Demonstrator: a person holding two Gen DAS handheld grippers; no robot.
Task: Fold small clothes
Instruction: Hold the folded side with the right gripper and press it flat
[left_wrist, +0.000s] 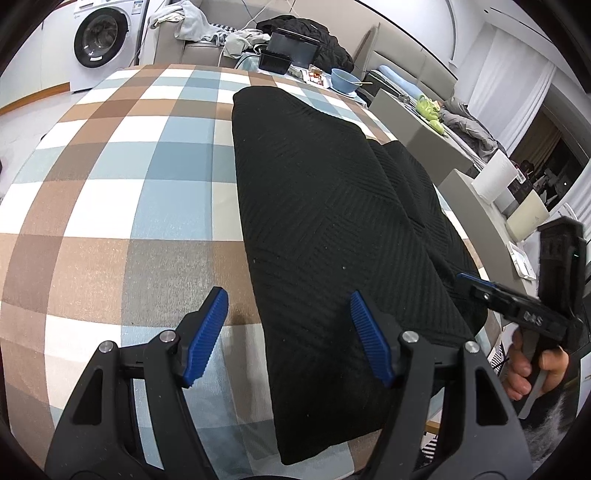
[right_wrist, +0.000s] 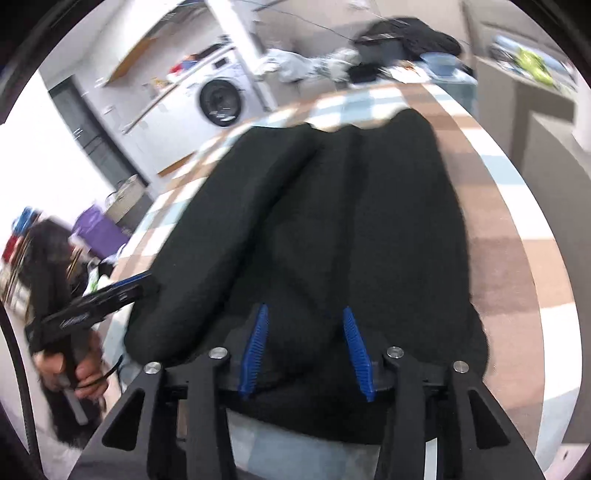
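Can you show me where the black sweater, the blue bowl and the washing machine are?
black sweater (left_wrist: 332, 206): left wrist view, middle of the cloth.
blue bowl (left_wrist: 344, 78): left wrist view, outer wall.
washing machine (left_wrist: 101, 40): left wrist view, round door.

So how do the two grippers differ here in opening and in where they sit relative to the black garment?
1. The left gripper has its jaws spread wide; the right gripper has its jaws narrower.
2. The left gripper straddles the black garment's left edge, one blue finger over the checked tablecloth; the right gripper has both fingers over the garment.

Shared: blue ribbed pads, each held in a hand, neither clamping the cloth.
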